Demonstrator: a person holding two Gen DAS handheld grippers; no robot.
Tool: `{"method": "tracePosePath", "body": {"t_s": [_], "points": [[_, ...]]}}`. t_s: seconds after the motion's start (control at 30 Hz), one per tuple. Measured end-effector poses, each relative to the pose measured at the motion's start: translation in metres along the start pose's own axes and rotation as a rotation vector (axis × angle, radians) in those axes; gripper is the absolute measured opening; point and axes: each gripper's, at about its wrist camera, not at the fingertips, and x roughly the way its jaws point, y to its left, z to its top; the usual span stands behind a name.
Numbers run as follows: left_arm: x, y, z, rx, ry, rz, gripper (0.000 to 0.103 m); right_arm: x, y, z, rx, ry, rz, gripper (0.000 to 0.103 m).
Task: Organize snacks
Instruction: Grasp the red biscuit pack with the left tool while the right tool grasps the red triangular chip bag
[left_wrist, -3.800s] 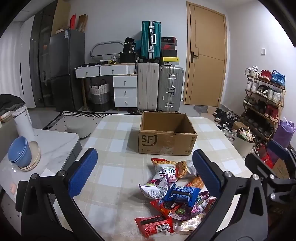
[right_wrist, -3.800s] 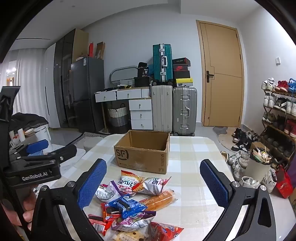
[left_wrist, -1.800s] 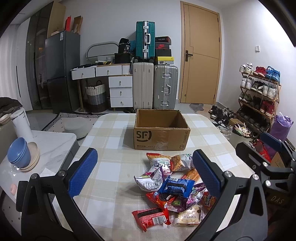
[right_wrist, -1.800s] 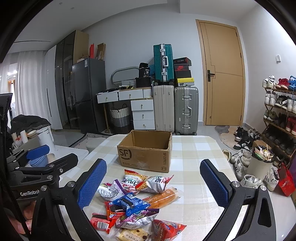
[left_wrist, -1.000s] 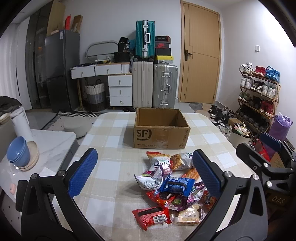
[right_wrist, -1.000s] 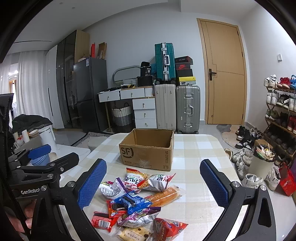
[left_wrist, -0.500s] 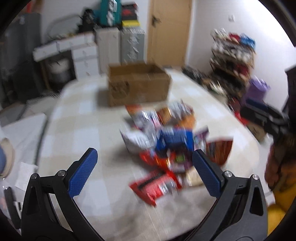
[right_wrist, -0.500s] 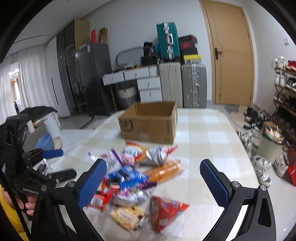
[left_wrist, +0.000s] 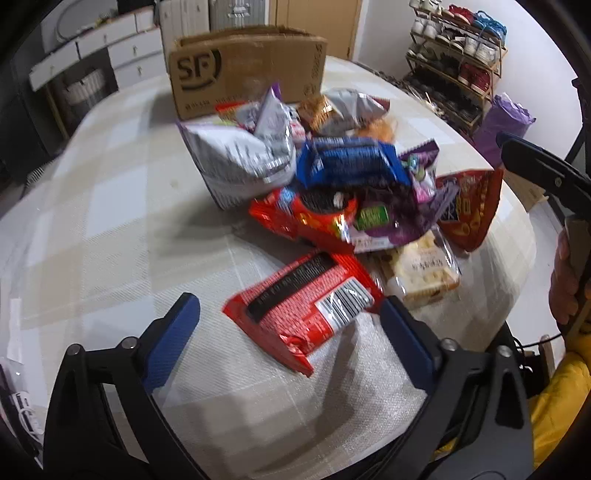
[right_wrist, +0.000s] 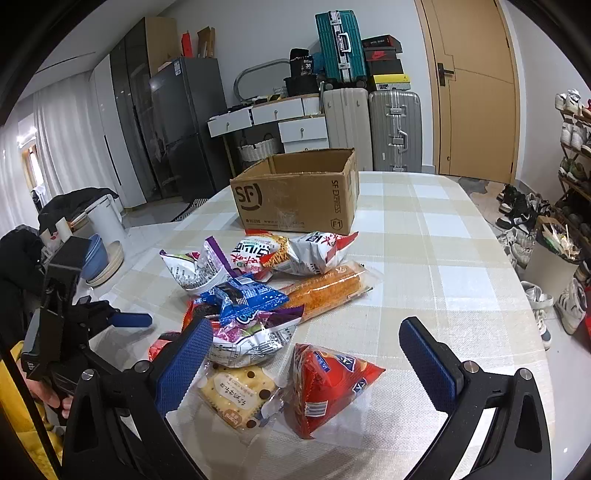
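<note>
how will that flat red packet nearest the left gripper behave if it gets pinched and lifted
The red packet looks like thin, crinkled foil film, so it would probably flex and droop. It lies flat, so likely light. Its glossy surface may slip between the pads.

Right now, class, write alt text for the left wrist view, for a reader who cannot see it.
The open left gripper, its jaws just narrowing, frames a red packet at the near edge of a snack pile on a checked table. A cardboard box stands behind; the right gripper shows at right.
</note>
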Motion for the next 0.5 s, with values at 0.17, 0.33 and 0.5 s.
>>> {"method": "tracePosePath", "body": {"t_s": [0.17,0.33,0.5], "points": [[-0.002,0.003,-0.003,-0.033,-0.005,-0.065,0.082,0.008,-0.004,-0.004,0.025,0.042,0.034,0.103],[-0.007,0.001,-0.007,-0.012,-0.025,-0.073,0.066,0.014,-0.008,-0.010,0.052,0.081,0.075,0.103],[-0.013,0.004,-0.011,-0.014,-0.043,-0.110,0.047,0.018,-0.009,-0.015,0.062,0.097,0.079,0.103]]}}
